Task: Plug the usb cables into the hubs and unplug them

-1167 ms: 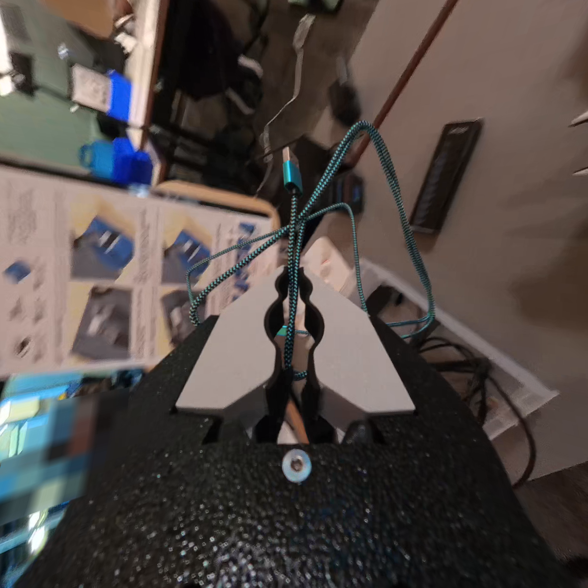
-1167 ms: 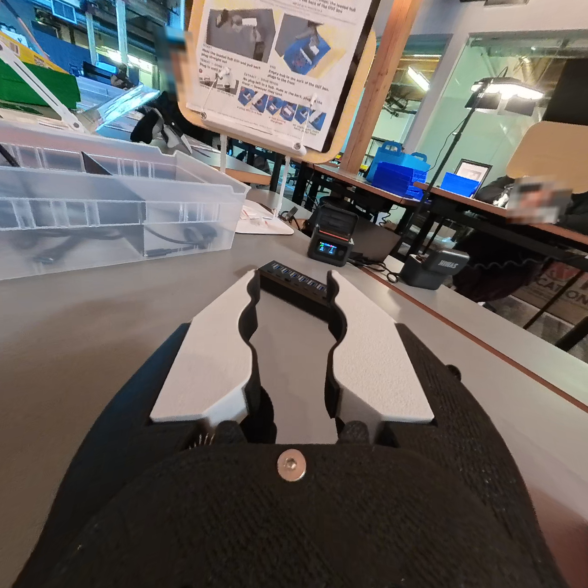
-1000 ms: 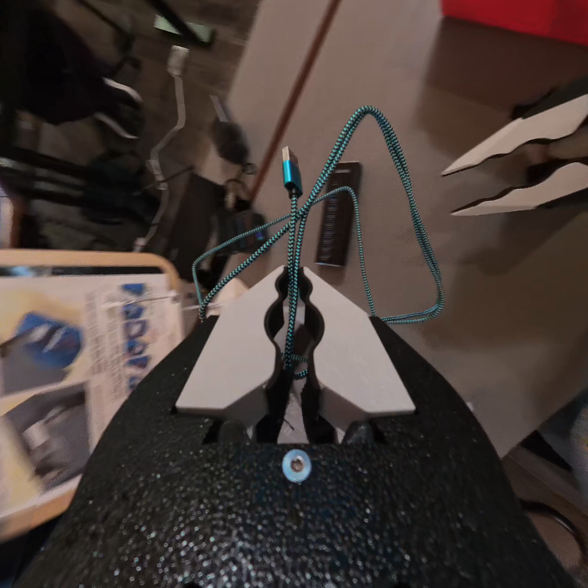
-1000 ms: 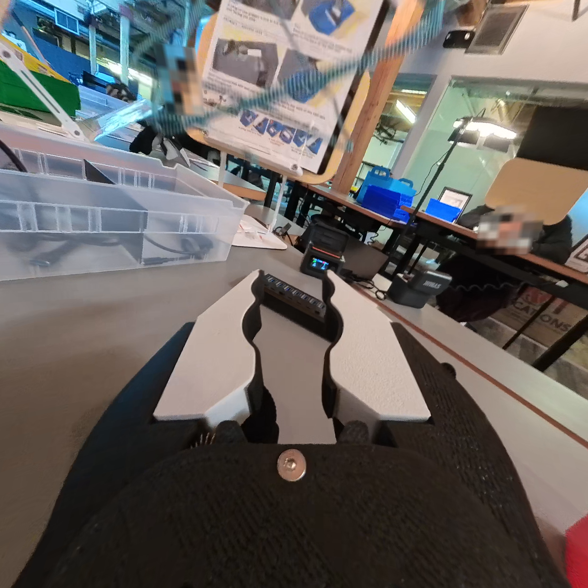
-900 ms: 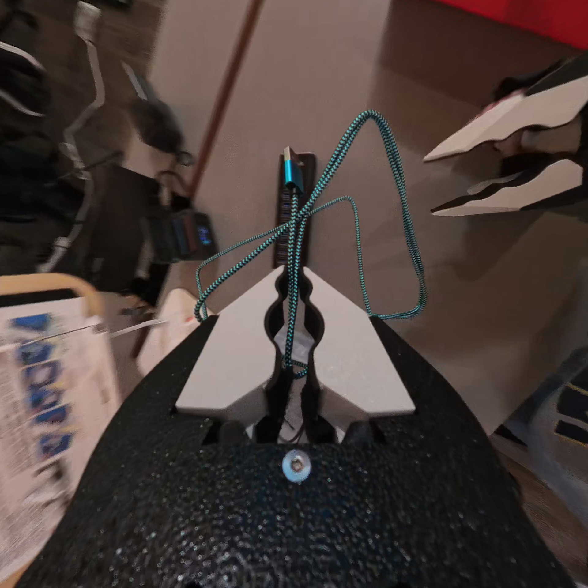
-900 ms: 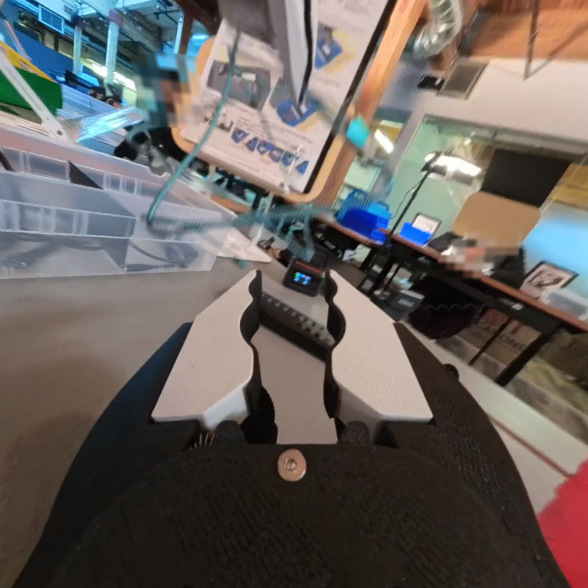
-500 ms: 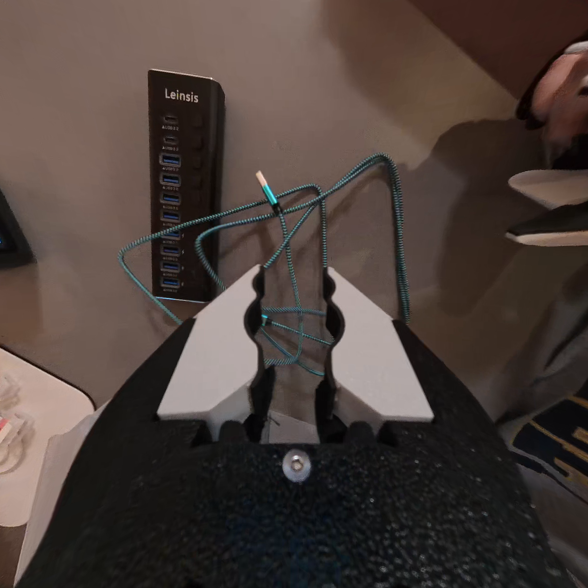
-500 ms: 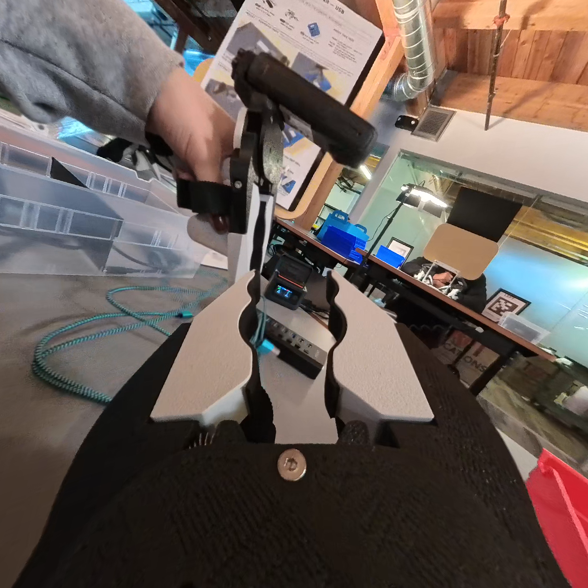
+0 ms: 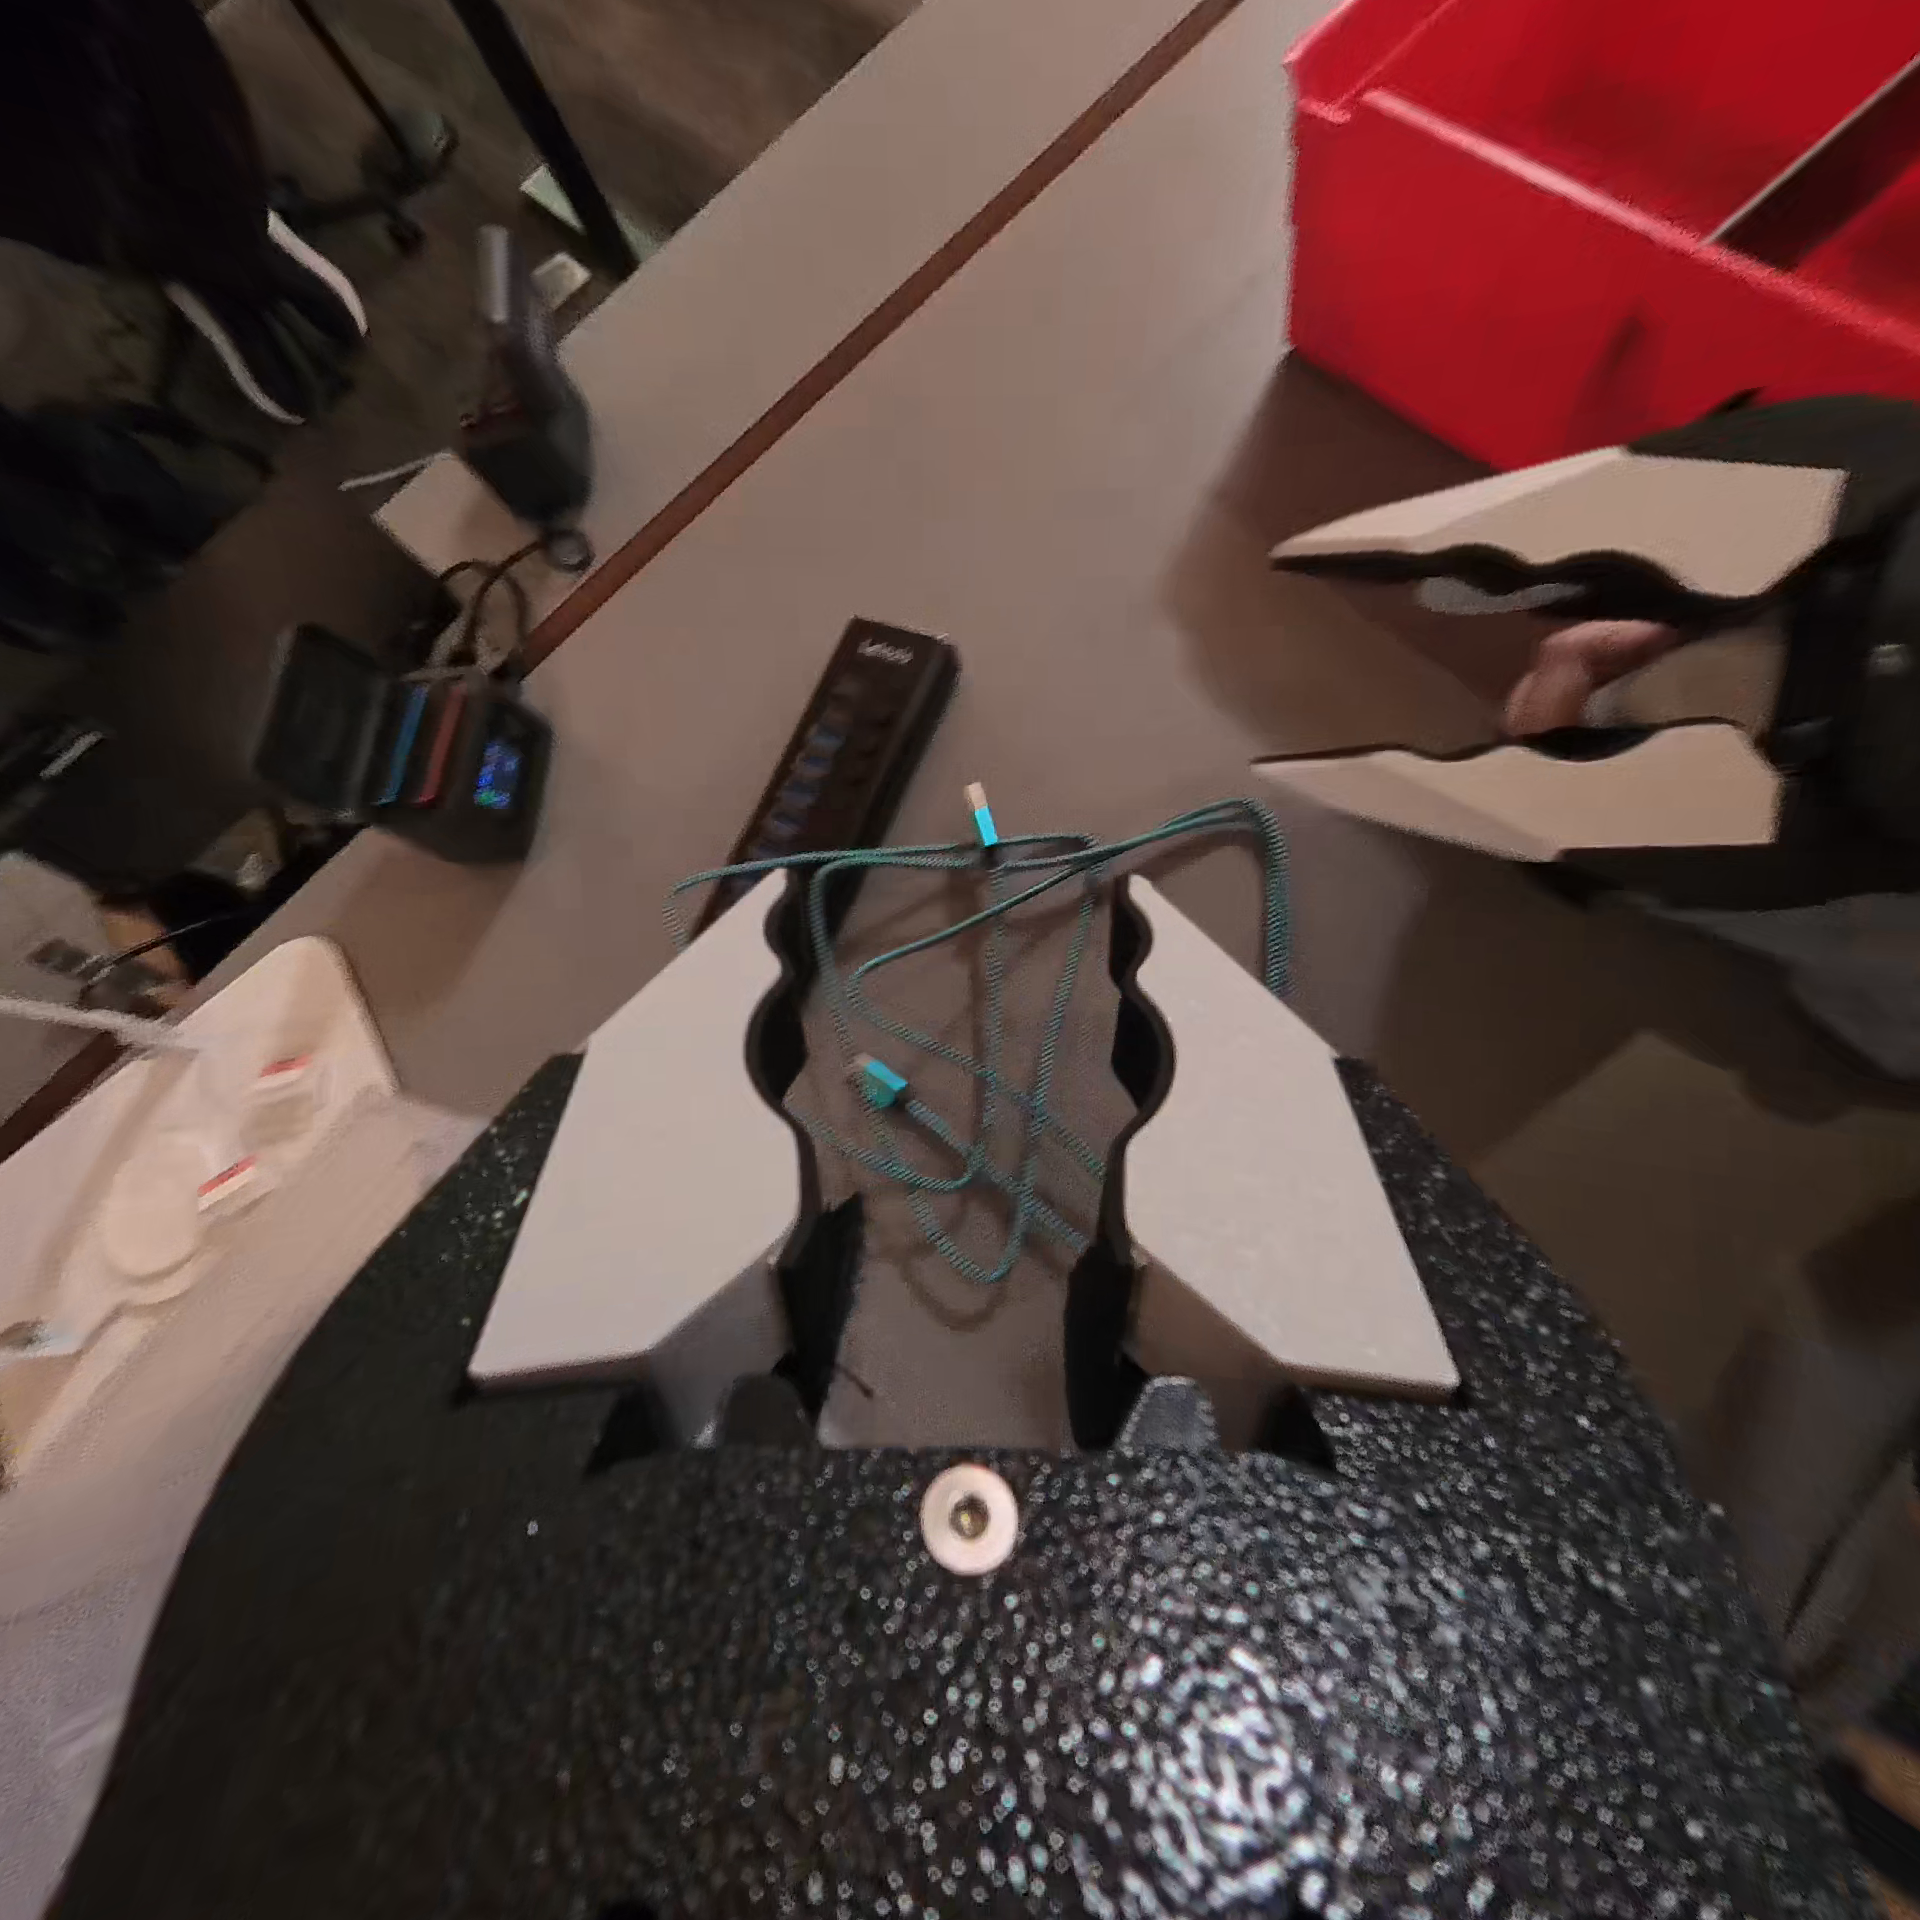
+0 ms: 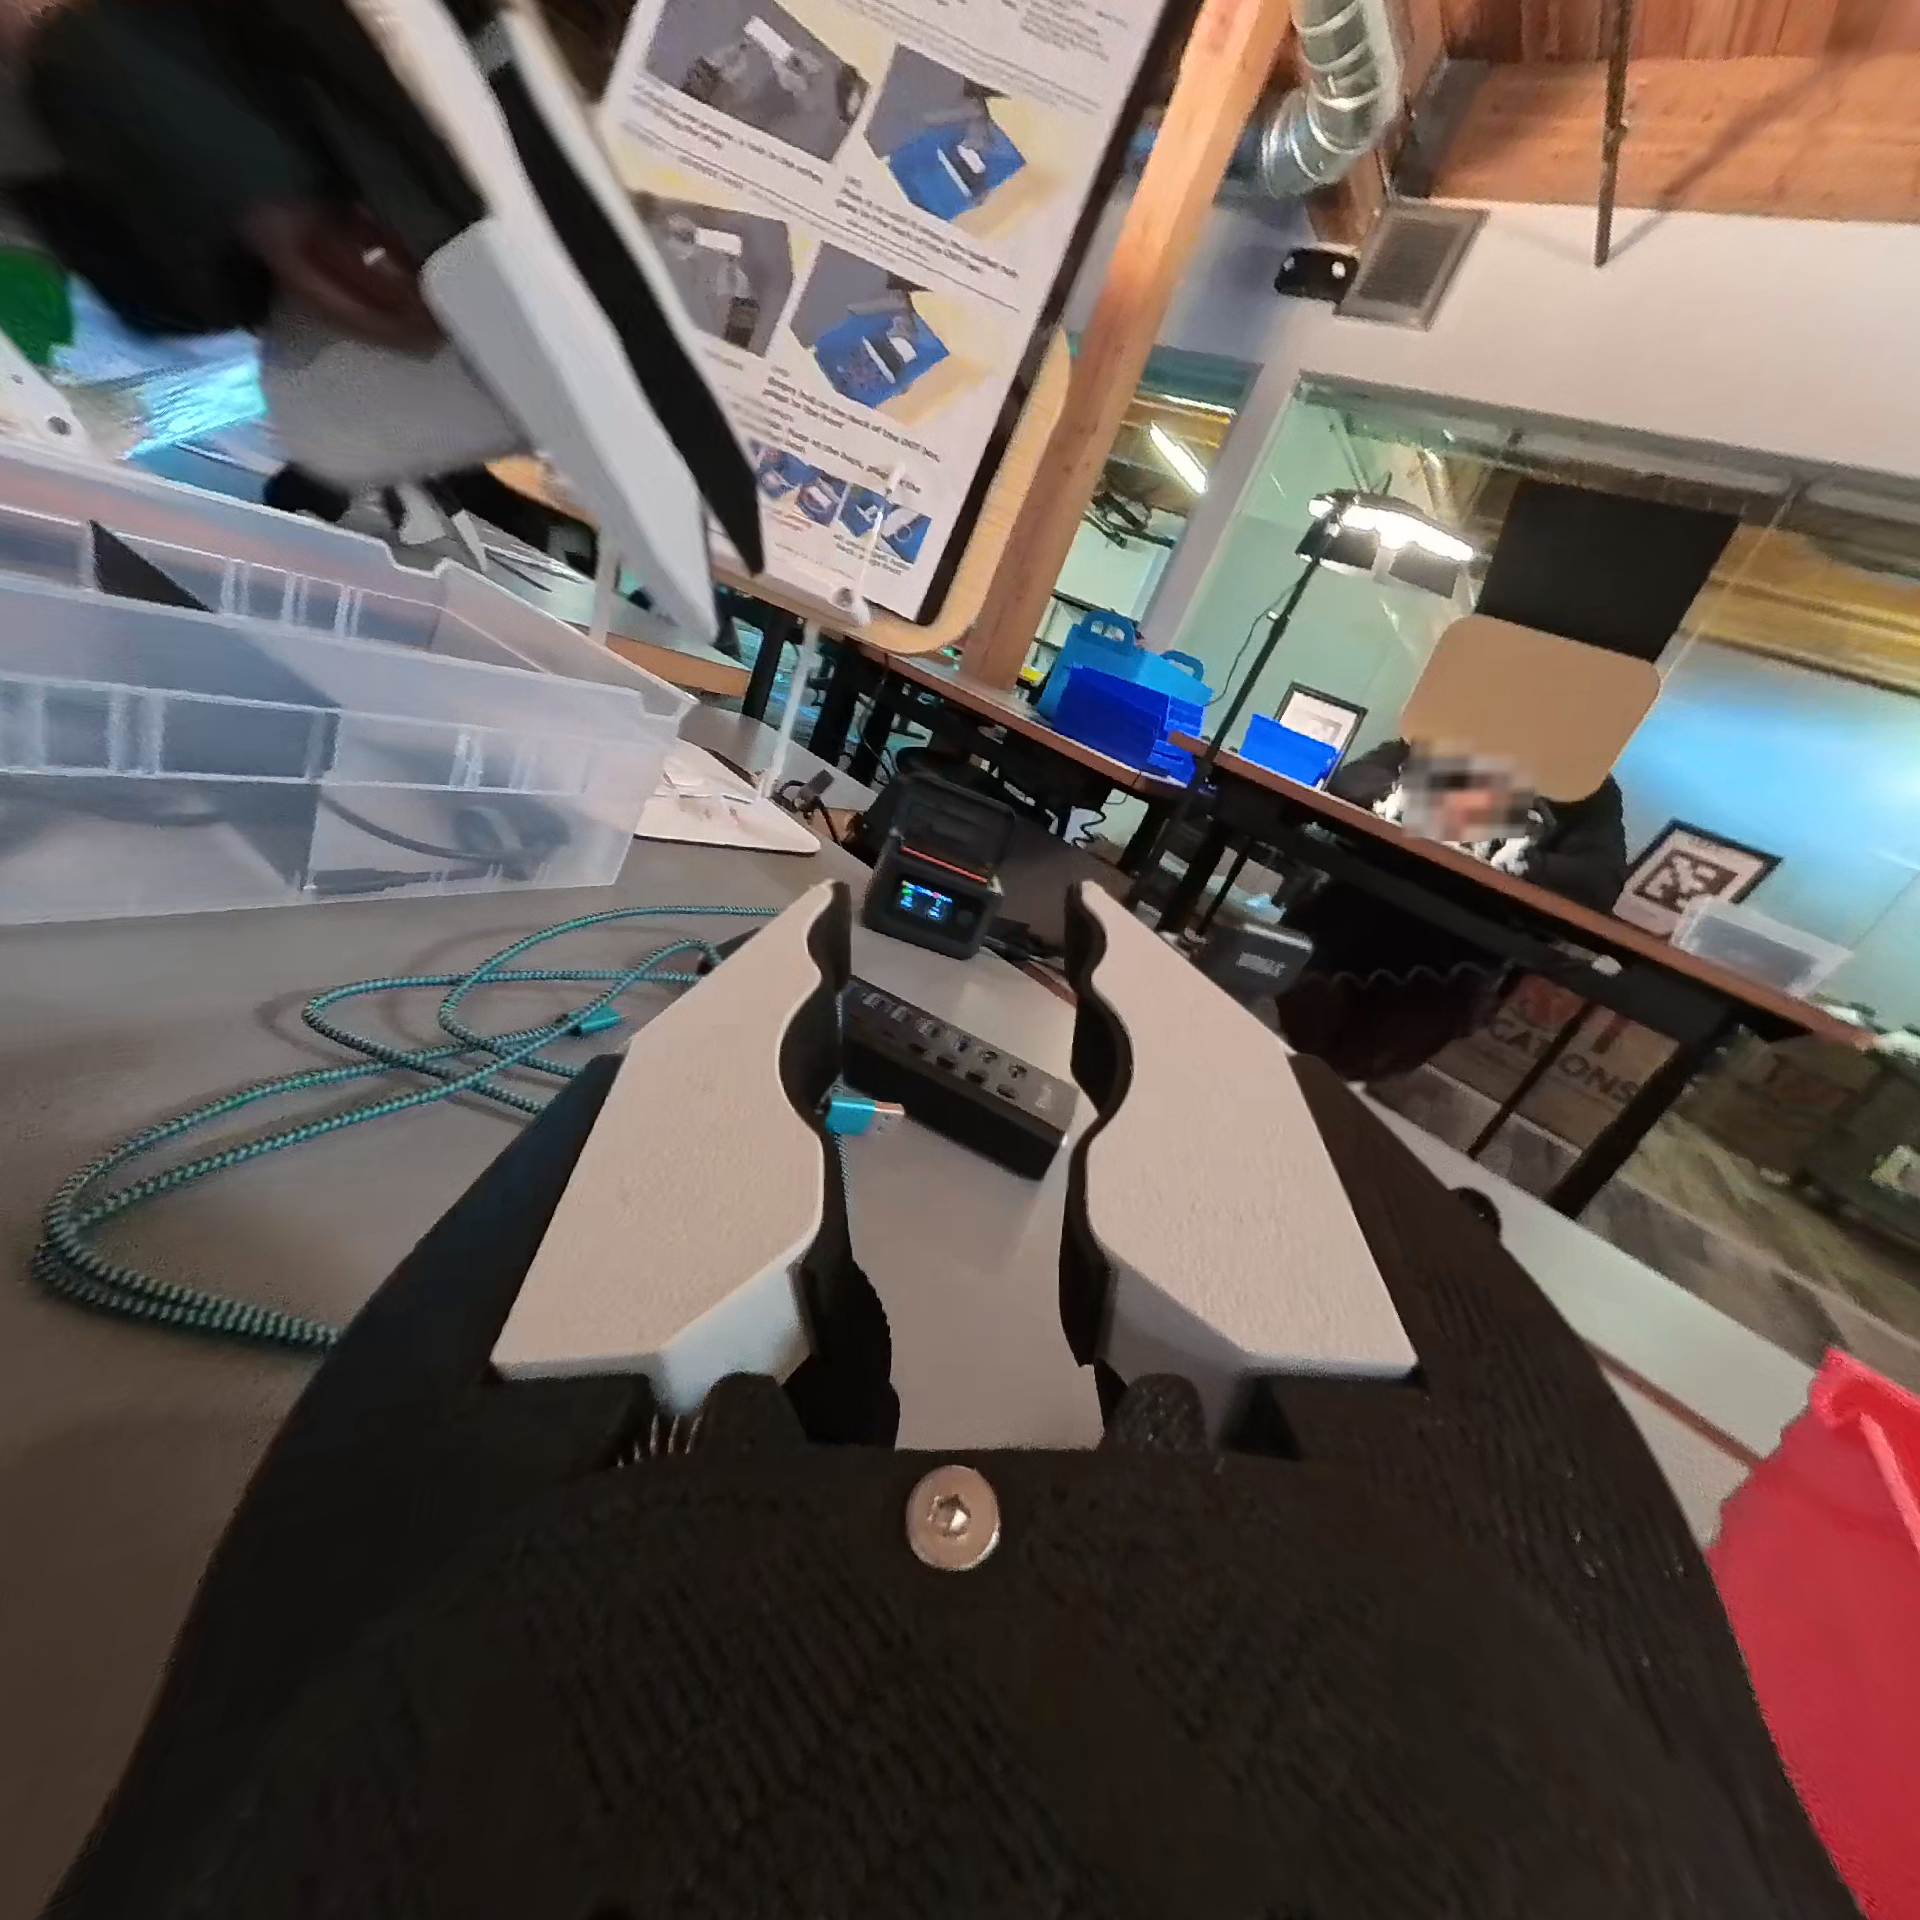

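Observation:
A teal braided USB cable [image 9: 997, 1091] lies loose in loops on the grey table. One teal plug [image 9: 982, 823] lies near the black multi-port hub [image 9: 873, 748]; the other plug [image 9: 883, 1086] lies below my left gripper [image 9: 956, 883], which is open, empty and above the cable. My right gripper [image 10: 956, 894] is open and low over the table. A teal plug [image 10: 862, 1114] lies by its left finger, just before the hub [image 10: 956, 1070]. The cable [image 10: 364, 1049] trails to the left. The left gripper [image 10: 732, 592] hangs at the upper left.
A red bin [image 9: 1558, 260] stands at the table's far right. A clear divided bin [image 10: 312, 748] stands at the left. A small black device with a lit screen [image 10: 935, 894] sits behind the hub. A white tray [image 9: 187, 1143] is near the table edge. A poster board [image 10: 883, 260] stands behind. The black multi-port hub [image 9: 873, 748] is about 15 cm from my right fingertips. Seen from the right wrist view [image 10: 942, 1069] as well.
My left gripper opened and let the cable drop onto the table, then rose and tilted back. The cable now lies in loops by the hub. The right gripper stayed open.

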`<action>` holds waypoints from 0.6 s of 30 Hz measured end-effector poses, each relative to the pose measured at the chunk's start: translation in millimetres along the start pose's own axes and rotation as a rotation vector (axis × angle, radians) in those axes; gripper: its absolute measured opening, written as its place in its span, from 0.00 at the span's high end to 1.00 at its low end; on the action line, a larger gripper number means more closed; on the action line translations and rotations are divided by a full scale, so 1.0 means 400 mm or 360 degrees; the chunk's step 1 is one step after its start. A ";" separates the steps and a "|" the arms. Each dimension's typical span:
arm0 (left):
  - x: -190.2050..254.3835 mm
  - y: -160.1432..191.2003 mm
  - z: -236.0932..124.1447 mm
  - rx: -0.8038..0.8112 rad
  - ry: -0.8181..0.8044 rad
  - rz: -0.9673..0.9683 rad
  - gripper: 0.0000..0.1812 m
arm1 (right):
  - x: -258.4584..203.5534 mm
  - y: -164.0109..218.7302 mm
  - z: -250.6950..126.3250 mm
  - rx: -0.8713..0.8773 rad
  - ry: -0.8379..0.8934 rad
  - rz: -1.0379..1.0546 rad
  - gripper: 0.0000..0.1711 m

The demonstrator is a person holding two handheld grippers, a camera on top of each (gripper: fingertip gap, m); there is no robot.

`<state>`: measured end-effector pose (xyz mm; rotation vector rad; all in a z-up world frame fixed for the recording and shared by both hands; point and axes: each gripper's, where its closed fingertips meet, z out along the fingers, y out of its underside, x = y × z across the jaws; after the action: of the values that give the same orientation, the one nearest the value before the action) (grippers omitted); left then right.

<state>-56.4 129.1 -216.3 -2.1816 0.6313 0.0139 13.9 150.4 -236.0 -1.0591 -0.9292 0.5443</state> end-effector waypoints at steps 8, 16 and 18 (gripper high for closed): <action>0.030 0.064 0.245 0.0088 -0.0021 -0.0151 0.82 | 0.065 0.036 -0.007 -0.0061 0.0105 0.0200 0.77; 0.037 0.133 0.381 0.0093 0.0107 -0.0250 0.78 | 0.057 0.053 -0.003 -0.0099 0.0081 0.0154 0.77; 0.030 0.138 0.381 0.0098 0.0099 -0.0228 0.82 | 0.054 0.058 -0.002 -0.0112 0.0067 0.0169 0.77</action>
<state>-39.5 207.7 -357.6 -2.1696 0.5021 -0.1479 26.8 176.3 -249.1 -1.1840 -0.8640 0.5782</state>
